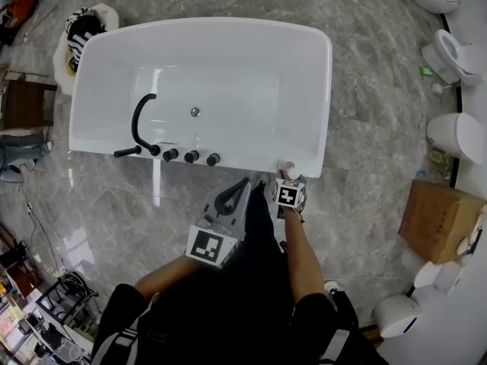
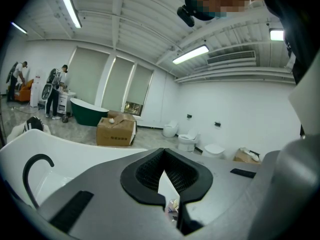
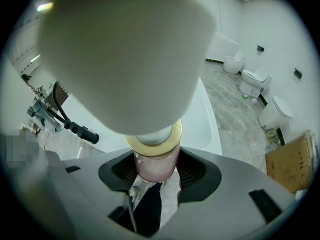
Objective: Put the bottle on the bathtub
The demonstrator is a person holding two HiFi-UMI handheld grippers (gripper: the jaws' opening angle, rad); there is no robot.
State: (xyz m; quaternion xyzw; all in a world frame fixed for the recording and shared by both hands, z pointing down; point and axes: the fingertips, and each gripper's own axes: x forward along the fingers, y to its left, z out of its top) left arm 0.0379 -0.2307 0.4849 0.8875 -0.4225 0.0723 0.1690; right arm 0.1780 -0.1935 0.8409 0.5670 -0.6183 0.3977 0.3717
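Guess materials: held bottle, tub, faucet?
The bottle body is pinkish and translucent: glass or clear plastic, can't tell. Its collar is shiny gold, metal or metallized; its cap is matte white, likely plastic. The bathtub is glossy white with light reflections: acrylic or enamel. The faucet is matte black, probably coated metal.

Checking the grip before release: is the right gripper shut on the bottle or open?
The right gripper is shut on the bottle: in its own view both jaws press against its pink body, just under the cap.
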